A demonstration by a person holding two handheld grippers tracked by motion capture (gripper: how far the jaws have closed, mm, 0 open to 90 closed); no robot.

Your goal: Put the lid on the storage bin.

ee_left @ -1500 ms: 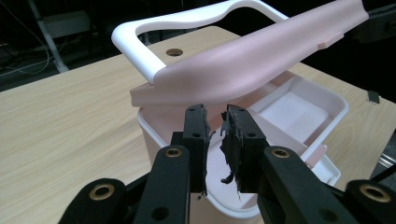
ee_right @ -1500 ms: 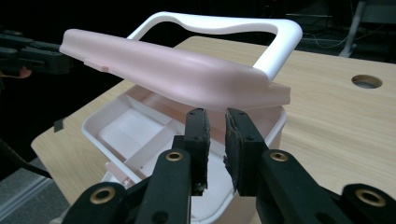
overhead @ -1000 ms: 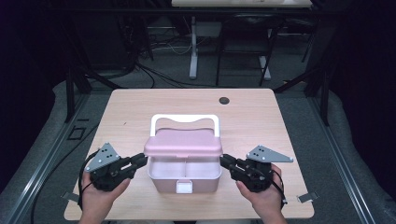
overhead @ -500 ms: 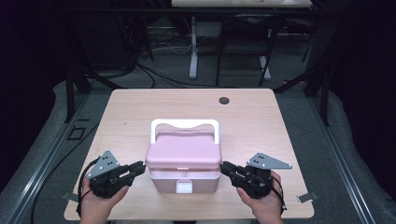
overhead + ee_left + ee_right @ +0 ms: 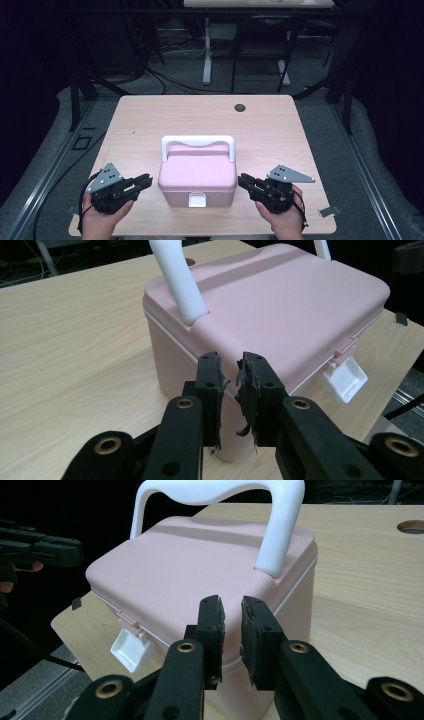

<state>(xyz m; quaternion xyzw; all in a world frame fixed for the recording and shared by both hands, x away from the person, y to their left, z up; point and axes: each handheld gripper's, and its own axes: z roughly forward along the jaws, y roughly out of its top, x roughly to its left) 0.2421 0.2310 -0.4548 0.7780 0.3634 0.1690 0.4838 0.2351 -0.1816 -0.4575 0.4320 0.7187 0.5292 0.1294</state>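
A pink box (image 5: 197, 172) with a white handle (image 5: 197, 141) stands lid-down near the table's front edge, its white latch (image 5: 196, 201) facing me. My left gripper (image 5: 145, 181) lies just left of the box, pointing at its side without touching. My right gripper (image 5: 243, 180) mirrors it on the right. In the left gripper view the jaws (image 5: 232, 365) stand a narrow slit apart with nothing between them, the box (image 5: 280, 305) just ahead. The right gripper (image 5: 231, 605) looks the same, facing the box (image 5: 190, 565) and its latch (image 5: 131, 650).
The light wooden table (image 5: 150, 125) has a dark cable hole (image 5: 240, 107) at the back right. Black stands, cables and a white desk leg stand on the grey floor beyond the far edge. Bare tabletop lies behind and beside the box.
A second ago the lid stood raised with both grippers at its sides and the white inside showing. The lid is now down, and both grippers have drawn back and outward.
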